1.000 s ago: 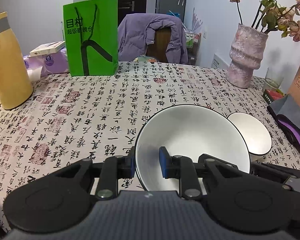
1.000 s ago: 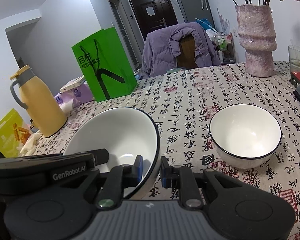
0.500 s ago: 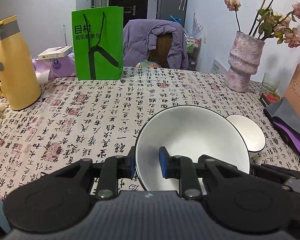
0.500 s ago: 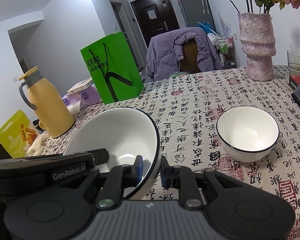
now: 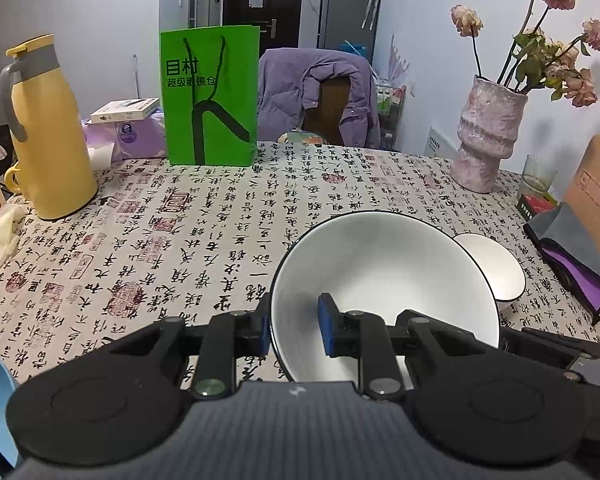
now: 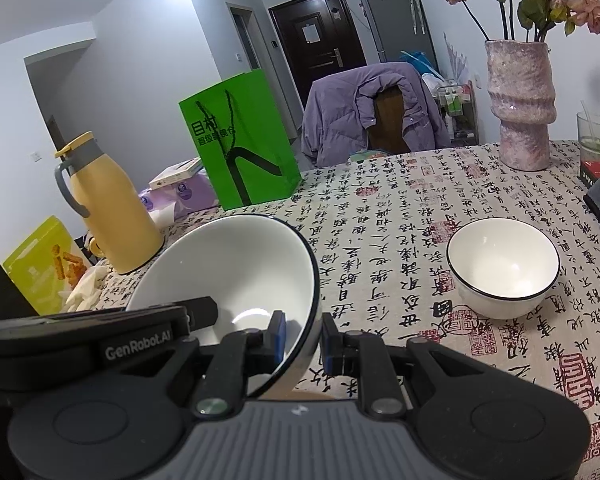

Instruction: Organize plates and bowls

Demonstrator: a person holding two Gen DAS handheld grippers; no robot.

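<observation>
Two bowls counted; no plates in view. The large bowl (image 5: 384,280) is held tilted above the counter (image 5: 180,240), off the cloth. The left claw (image 5: 292,322) is clamped on its left rim, one pad inside and one outside; the right claw (image 6: 303,338) is clamped likewise on the opposite rim. The two-sided hold presumably steadies a wide, heavy dish. The small bowl (image 6: 503,266) sits upright on the counter toward its right edge, just beyond the large one, probably the stacking partner.
</observation>
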